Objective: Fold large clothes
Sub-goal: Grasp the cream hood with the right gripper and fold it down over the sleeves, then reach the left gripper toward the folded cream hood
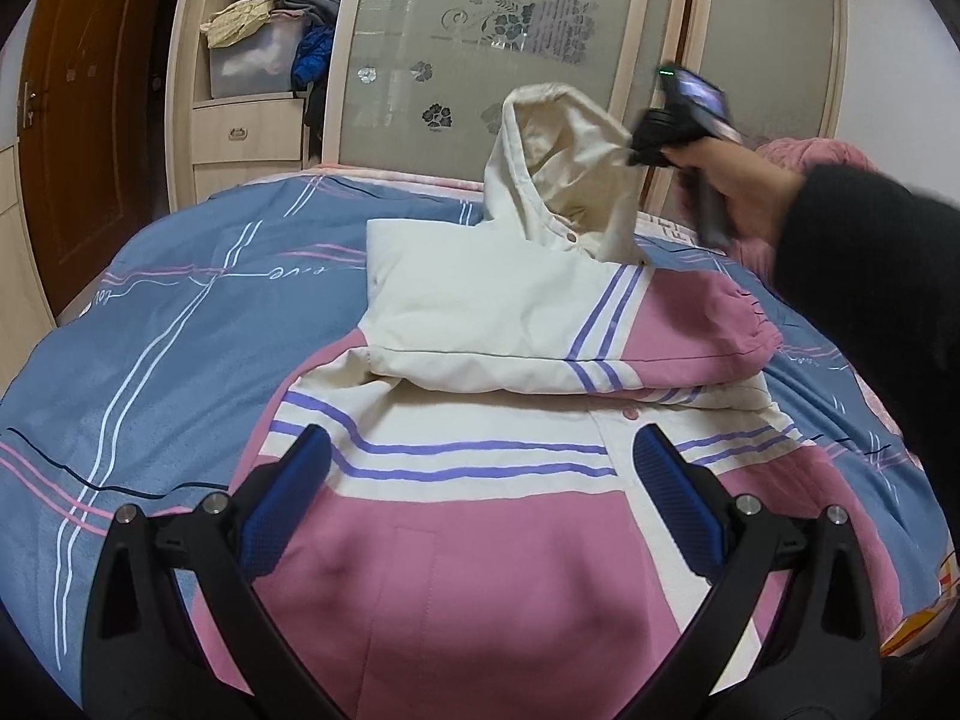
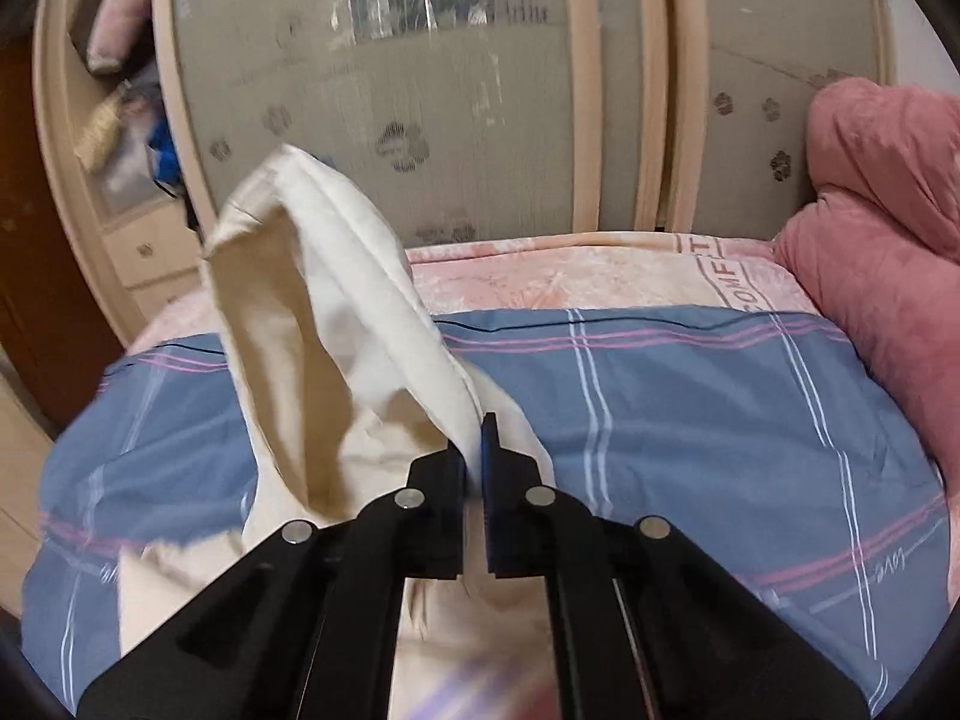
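A pink and cream hooded jacket [image 1: 456,546] with purple stripes lies on the bed, its sleeves folded across the chest. My left gripper [image 1: 480,480] is open and empty, hovering just above the jacket's lower body. My right gripper [image 2: 475,450] is shut on the cream hood [image 2: 312,324] and holds it lifted off the bed; in the left wrist view the right gripper [image 1: 645,150] pinches the raised hood [image 1: 558,162] at the far end of the jacket.
The bed has a blue plaid cover [image 1: 150,324]. A wardrobe with frosted glass doors [image 1: 480,48] stands behind it, with open shelves of clothes [image 1: 264,42] at the left. A pink quilt [image 2: 888,228] is heaped at the right.
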A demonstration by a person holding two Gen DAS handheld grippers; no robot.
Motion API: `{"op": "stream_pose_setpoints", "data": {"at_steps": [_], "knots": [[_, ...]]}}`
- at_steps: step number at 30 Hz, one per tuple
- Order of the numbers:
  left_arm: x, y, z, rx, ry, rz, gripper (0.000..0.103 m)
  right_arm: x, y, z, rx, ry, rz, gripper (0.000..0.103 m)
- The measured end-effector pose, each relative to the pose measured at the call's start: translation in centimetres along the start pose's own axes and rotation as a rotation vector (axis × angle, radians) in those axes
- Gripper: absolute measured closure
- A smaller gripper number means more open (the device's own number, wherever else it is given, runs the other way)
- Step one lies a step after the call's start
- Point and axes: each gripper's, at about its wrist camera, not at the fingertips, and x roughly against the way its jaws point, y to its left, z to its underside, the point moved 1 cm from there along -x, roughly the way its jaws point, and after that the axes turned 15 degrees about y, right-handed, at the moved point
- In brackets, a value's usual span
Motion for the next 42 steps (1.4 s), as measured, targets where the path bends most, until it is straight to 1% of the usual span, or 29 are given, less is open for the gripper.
{"op": "stream_pose_setpoints", "data": {"at_steps": [1, 3, 4, 5, 7, 8, 10, 12, 13, 14, 15, 16, 17, 18, 19, 21, 22, 23, 25, 26, 27, 28, 29, 31, 33, 35, 37, 39, 42], "knots": [[0.1, -0.1, 0.0, -0.001, -0.001, 0.000, 0.002, 1.1, -0.8, 1.3, -0.004, -0.013, -0.016, 0.099], [0.4, -0.4, 0.2, -0.006, -0.001, 0.004, 0.002, 3.3, -3.3, 5.2, -0.021, -0.030, -0.041, 0.099], [0.5, -0.5, 0.3, -0.009, -0.001, 0.008, 0.002, 3.7, -4.2, 6.5, -0.027, -0.034, -0.041, 0.099], [0.6, -0.6, 0.3, -0.010, -0.002, 0.012, 0.002, 4.1, -5.5, 8.8, -0.021, -0.038, -0.025, 0.099], [0.7, -0.8, 0.4, -0.014, -0.002, 0.019, 0.002, 3.7, -7.1, 11.9, -0.015, -0.021, -0.011, 0.099], [0.8, -1.0, 0.4, -0.017, -0.001, 0.021, 0.002, 2.8, -8.1, 14.1, -0.020, 0.018, 0.001, 0.099], [0.8, -1.2, 0.4, -0.018, 0.001, 0.025, 0.002, 0.8, -9.8, 16.6, -0.051, 0.084, 0.009, 0.100], [0.5, -1.3, 0.4, -0.019, 0.013, 0.031, 0.002, -0.2, -11.1, 18.5, -0.099, 0.083, -0.002, 0.099], [0.3, -1.4, 0.4, -0.016, 0.025, 0.040, 0.002, -0.2, -11.4, 19.2, -0.110, 0.066, -0.035, 0.099], [0.1, -1.5, 0.4, -0.011, 0.033, 0.051, 0.002, 0.1, -11.4, 19.6, -0.120, 0.049, -0.068, 0.091], [-0.1, -1.5, 0.3, -0.006, 0.041, 0.064, 0.002, 0.8, -11.5, 20.1, -0.141, 0.028, -0.124, 0.066], [-0.2, -1.6, 0.3, -0.001, 0.050, 0.078, 0.002, 1.6, -11.5, 20.5, -0.163, 0.011, -0.170, 0.050], [-0.5, -1.7, 0.2, 0.005, 0.060, 0.096, 0.002, 2.7, -11.5, 21.2, -0.190, -0.014, -0.209, 0.022], [-0.7, -1.7, 0.2, 0.009, 0.064, 0.108, 0.002, 4.3, -11.6, 22.2, -0.220, -0.051, -0.236, 0.009], [-0.9, -1.8, 0.1, 0.013, 0.068, 0.119, 0.002, 5.6, -11.4, 23.1, -0.246, -0.071, -0.249, 0.006], [-1.3, -1.7, 0.1, 0.025, 0.080, 0.133, 0.002, 8.6, -11.7, 25.3, -0.298, -0.095, -0.343, 0.005], [-1.4, -1.7, 0.1, 0.029, 0.081, 0.144, 0.002, 10.0, -11.9, 26.5, -0.318, -0.111, -0.406, 0.004], [-1.5, -1.6, 0.1, 0.031, 0.082, 0.157, 0.002, 11.9, -12.2, 28.4, -0.339, -0.150, -0.480, 0.001], [-1.7, -1.4, 0.0, 0.034, 0.084, 0.204, 0.002, 14.5, -12.8, 31.7, -0.357, -0.242, -0.571, 0.001], [-1.9, -1.3, 0.0, 0.044, 0.083, 0.218, 0.002, 15.3, -13.0, 32.9, -0.355, -0.278, -0.595, 0.001], [-2.0, -1.1, 0.0, 0.053, 0.077, 0.224, 0.002, 16.2, -13.2, 34.8, -0.359, -0.342, -0.584, 0.001], [-2.0, -1.2, 0.0, 0.057, 0.072, 0.226, 0.002, 16.8, -13.0, 35.7, -0.382, -0.369, -0.509, 0.001], [-2.1, -1.2, 0.2, 0.058, 0.067, 0.220, 0.002, 16.8, -12.4, 35.5, -0.382, -0.321, -0.433, 0.001], [-2.3, -1.5, 0.4, 0.048, 0.080, 0.195, 0.002, 17.2, -10.7, 34.6, -0.281, -0.246, -0.447, 0.001], [-2.2, -2.0, 0.8, 0.034, 0.093, 0.183, 0.002, 17.7, -10.1, 34.4, -0.228, -0.236, -0.389, 0.001], [-1.7, -2.4, 1.1, 0.025, 0.072, 0.176, 0.002, 18.2, -10.3, 34.5, -0.203, -0.222, -0.307, 0.001], [-1.3, -2.9, 1.5, 0.013, 0.041, 0.175, 0.002, 18.4, -11.2, 34.8, -0.223, -0.219, -0.327, 0.001], [-1.3, -3.3, 1.9, 0.006, 0.034, 0.185, 0.002, 18.3, -12.5, 35.1, -0.268, -0.195, -0.391, 0.001], [-1.9, -3.3, 2.1, 0.052, 0.065, 0.277, 0.002, 18.0, -14.2, 36.0, -0.317, -0.175, -0.434, 0.001]]}}
